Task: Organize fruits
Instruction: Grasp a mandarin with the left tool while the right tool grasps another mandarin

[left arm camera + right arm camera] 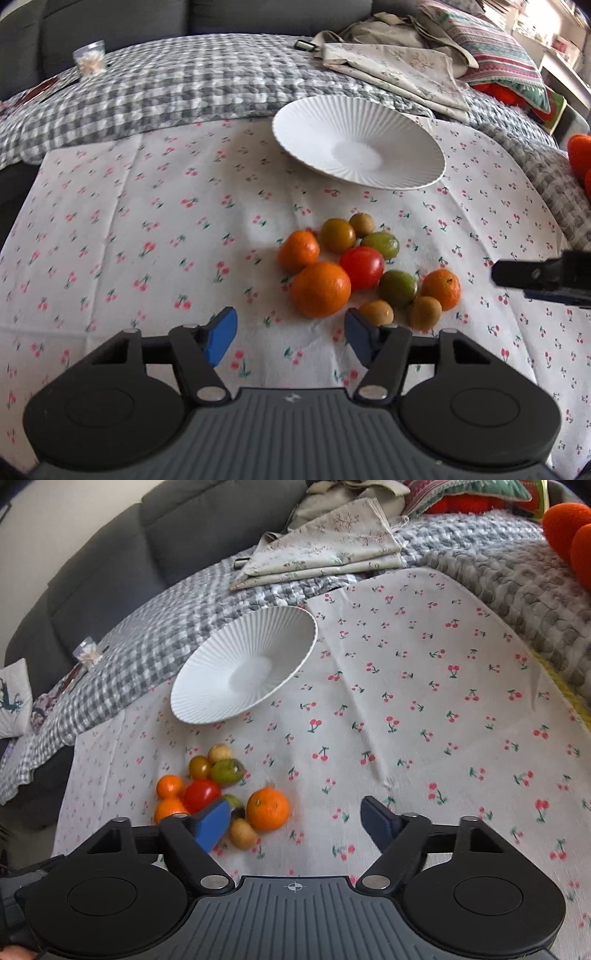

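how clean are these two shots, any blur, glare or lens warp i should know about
Left wrist view: strong fisheye bend with dark corners, window glare blown out at top right, fruit pile fairly sharp, white plate evenly lit. Right wrist view: same barrel warp, cherry-print cloth smeared by motion toward the lower right, fruit slightly soft, and the left finger pad hides part of the pile.

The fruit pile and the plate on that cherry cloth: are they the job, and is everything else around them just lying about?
Part of the job:
- fruit pile
- white ribbed plate, with nothing on it
- left gripper and right gripper, both open, holding nothing

Just lying about:
- folded floral cloth
- striped cushion
- small clear bag
- checked blanket
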Demonstrator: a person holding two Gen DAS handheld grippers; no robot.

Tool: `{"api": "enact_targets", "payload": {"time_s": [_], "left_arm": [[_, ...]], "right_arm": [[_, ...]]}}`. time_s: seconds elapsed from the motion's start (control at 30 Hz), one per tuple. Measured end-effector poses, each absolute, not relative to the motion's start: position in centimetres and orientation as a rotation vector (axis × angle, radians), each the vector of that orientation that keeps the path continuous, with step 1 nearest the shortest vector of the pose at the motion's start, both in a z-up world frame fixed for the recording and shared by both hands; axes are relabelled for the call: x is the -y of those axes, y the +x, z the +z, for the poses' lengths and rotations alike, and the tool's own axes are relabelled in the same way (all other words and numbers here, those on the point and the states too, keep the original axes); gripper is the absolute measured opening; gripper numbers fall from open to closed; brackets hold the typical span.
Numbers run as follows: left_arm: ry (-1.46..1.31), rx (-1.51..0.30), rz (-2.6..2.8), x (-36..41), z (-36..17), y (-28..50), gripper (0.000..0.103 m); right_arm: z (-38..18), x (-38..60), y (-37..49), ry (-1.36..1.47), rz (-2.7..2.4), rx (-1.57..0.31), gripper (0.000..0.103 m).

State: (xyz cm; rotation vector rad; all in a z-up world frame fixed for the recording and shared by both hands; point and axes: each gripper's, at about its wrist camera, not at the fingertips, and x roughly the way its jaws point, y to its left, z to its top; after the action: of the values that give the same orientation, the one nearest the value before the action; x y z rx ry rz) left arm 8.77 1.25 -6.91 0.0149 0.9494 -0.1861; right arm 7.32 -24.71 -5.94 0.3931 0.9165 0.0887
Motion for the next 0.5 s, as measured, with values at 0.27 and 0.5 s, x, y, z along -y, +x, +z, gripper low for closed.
{"api": "enact_targets", "payload": {"time_s": [0.27,0.5], "left_arm": [[0.057,-0.931,-0.247,-0.5,-7.5,10.9,0.054],[0.101,-0.925,-0.318,0.5,-8.2,11.5,0.04]], "right_arm": [[-7.3,22.7,9.3,0.311,0.115,-0.972,0.067],[-8.6,21.2,10.6,0.242,0.129,-1.01,0.058]]}}
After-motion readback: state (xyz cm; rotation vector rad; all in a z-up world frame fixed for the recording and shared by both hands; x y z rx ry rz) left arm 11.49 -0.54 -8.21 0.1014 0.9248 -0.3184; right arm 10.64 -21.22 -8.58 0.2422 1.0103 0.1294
